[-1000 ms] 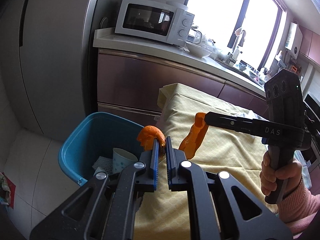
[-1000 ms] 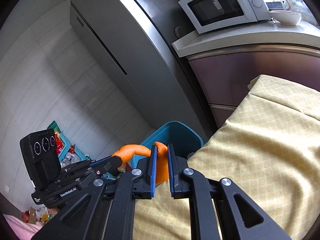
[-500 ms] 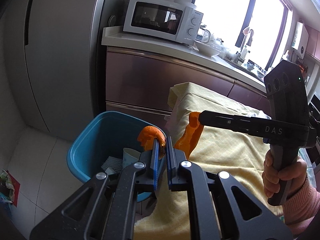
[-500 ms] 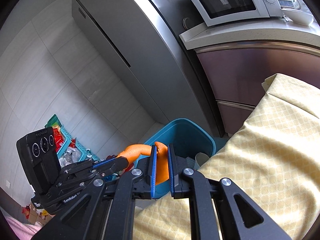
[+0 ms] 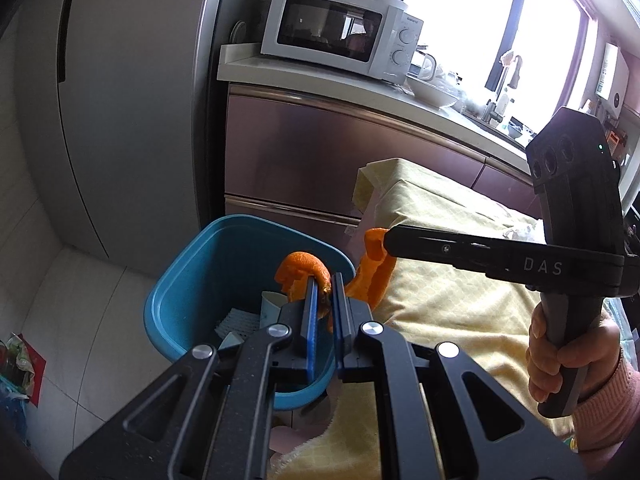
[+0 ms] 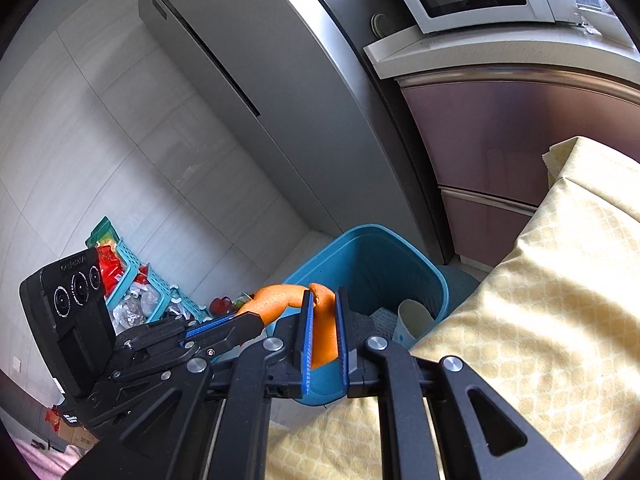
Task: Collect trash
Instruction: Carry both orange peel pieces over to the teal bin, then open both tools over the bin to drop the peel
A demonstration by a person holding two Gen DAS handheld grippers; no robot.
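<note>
My left gripper (image 5: 325, 280) is shut on a curled piece of orange peel (image 5: 301, 272) and holds it over the near rim of the blue trash bin (image 5: 176, 280). My right gripper (image 6: 323, 296) is shut on a second, longer piece of orange peel (image 6: 325, 328), at the bin's (image 6: 434, 276) table-side rim. That gripper also shows in the left wrist view (image 5: 386, 240), with its peel (image 5: 370, 276) hanging by the table edge. The left gripper shows in the right wrist view (image 6: 256, 316), holding its peel (image 6: 272, 300). A paper cup (image 6: 414, 318) and crumpled tissue lie in the bin.
The table under a yellow cloth (image 5: 460, 280) stands right of the bin. Behind are maroon cabinets (image 5: 320, 152), a counter with a white microwave (image 5: 340, 44) and a grey fridge (image 5: 132, 100). A teal basket of clutter (image 6: 132, 280) stands on the floor.
Both grippers have moved left with their peels, from above the table edge to over the bin. The bin now sits closer and more central in both views.
</note>
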